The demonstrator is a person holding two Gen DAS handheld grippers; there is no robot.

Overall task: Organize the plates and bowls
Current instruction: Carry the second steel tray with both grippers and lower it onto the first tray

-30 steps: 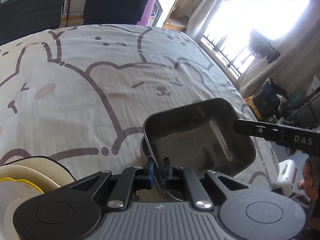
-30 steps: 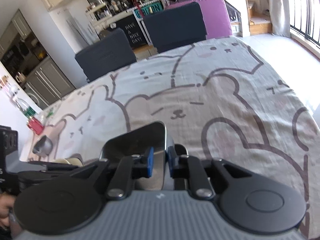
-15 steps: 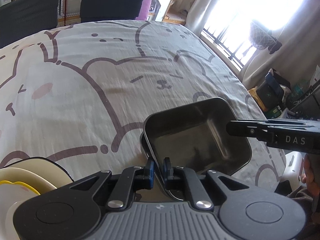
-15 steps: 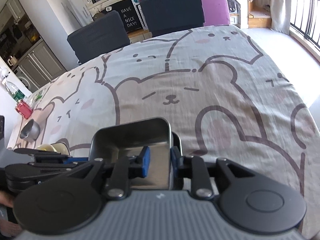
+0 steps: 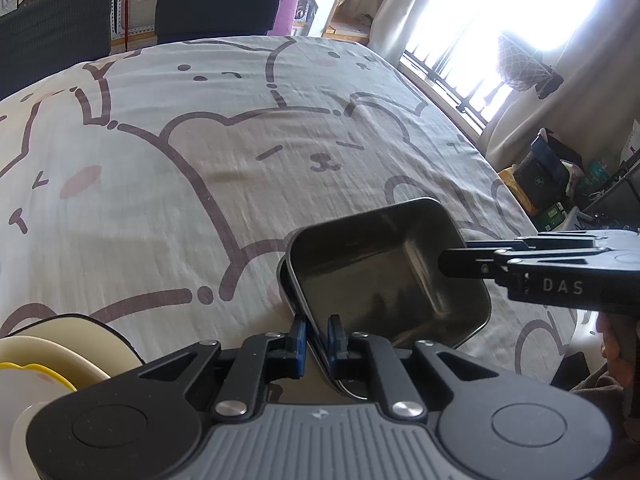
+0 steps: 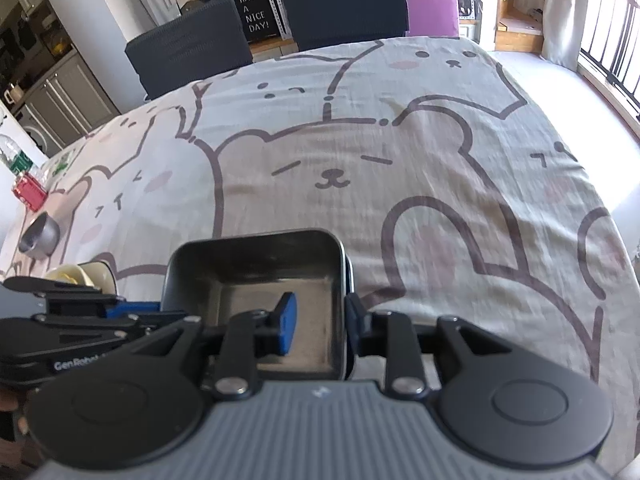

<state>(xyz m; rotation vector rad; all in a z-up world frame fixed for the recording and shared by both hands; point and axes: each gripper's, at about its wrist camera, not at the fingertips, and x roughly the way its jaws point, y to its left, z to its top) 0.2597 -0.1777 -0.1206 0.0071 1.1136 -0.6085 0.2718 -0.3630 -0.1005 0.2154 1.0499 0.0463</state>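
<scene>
A square dark metal dish [image 5: 384, 276] sits tilted over a second metal dish whose rim [image 5: 282, 276] shows just below it, on the bear-print tablecloth. My left gripper [image 5: 318, 334] is shut on the near rim of the upper dish. My right gripper [image 6: 320, 318] straddles the dish's [image 6: 260, 276] right wall; its jaws are opening, and the blue inner pad [image 6: 286, 322] stands clear of the wall. In the left wrist view the right gripper [image 5: 456, 264] reaches in from the right over the dish's far side.
A stack of cream plates with a yellow-rimmed bowl [image 5: 44, 348] stands at the near left, also seen as the cream stack [image 6: 80, 274]. A small metal cup [image 6: 40, 236] and a red-labelled bottle [image 6: 26, 188] lie at the left table edge. Two dark chairs [image 6: 340, 4] stand behind.
The right gripper's jaws have spread apart, letting go of the dish's wall. The left gripper has kept its grip on the dish rim.
</scene>
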